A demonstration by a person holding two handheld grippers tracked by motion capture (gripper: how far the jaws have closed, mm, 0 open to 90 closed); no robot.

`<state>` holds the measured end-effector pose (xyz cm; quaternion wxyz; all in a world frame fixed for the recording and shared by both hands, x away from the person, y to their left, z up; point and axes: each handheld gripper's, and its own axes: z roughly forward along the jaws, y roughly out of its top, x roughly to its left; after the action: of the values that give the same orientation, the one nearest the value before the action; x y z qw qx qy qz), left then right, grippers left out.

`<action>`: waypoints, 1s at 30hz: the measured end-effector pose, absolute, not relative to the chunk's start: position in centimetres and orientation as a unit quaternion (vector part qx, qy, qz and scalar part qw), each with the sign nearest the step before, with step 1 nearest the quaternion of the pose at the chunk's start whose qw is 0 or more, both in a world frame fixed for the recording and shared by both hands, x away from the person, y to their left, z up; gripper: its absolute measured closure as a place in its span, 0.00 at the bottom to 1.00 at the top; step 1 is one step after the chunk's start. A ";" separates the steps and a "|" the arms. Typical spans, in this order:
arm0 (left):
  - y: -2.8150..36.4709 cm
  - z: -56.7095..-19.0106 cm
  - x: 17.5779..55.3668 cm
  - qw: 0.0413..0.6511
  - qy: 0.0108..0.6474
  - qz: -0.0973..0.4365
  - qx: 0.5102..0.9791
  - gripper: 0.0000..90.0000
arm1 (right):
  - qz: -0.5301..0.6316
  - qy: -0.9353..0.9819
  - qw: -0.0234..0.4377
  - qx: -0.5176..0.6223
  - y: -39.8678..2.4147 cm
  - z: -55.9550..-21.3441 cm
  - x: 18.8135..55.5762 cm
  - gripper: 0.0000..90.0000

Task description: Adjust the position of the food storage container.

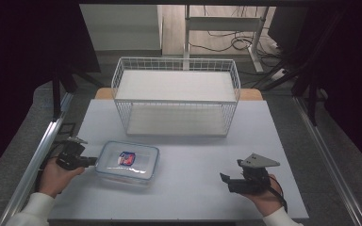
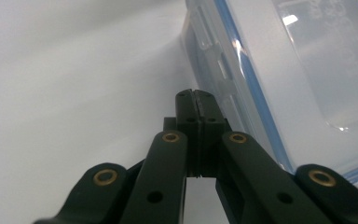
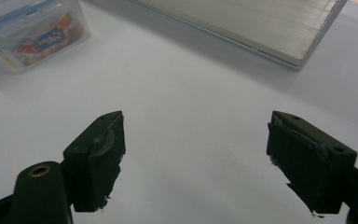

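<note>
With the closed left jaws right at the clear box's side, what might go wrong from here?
1. The left gripper, jaws shut, sits at the latch side of the clear plastic lidded box; a push would likely slide the light box across the smooth white table rather than work the latch.
2. The open right gripper is far off, so nothing braces the box.

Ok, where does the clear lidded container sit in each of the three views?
High view: the container sits at lower left, beside the left gripper.
Left gripper view: it covers the upper right, next to the shut fingers.
Right gripper view: it is in the top left corner.
Shared landmark: the white tabletop.
</note>
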<state>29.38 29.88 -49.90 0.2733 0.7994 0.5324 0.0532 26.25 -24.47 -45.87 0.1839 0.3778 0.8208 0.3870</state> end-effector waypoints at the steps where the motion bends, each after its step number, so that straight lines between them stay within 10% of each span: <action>1: 29.0 -49.9 29.5 0.274 0.525 0.052 0.804 1.00 | 0.387 0.820 0.184 0.379 -24.5 -45.9 26.3 0.22; 30: 22.3 -49.5 30.2 0.313 0.474 0.023 0.823 1.00 | 0.384 0.823 0.181 0.377 -24.4 -45.8 26.2 0.21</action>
<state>30.21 22.26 -49.51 0.3132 0.8228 0.4737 0.0226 26.24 -24.38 -45.82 0.1810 0.3775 0.8227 0.3845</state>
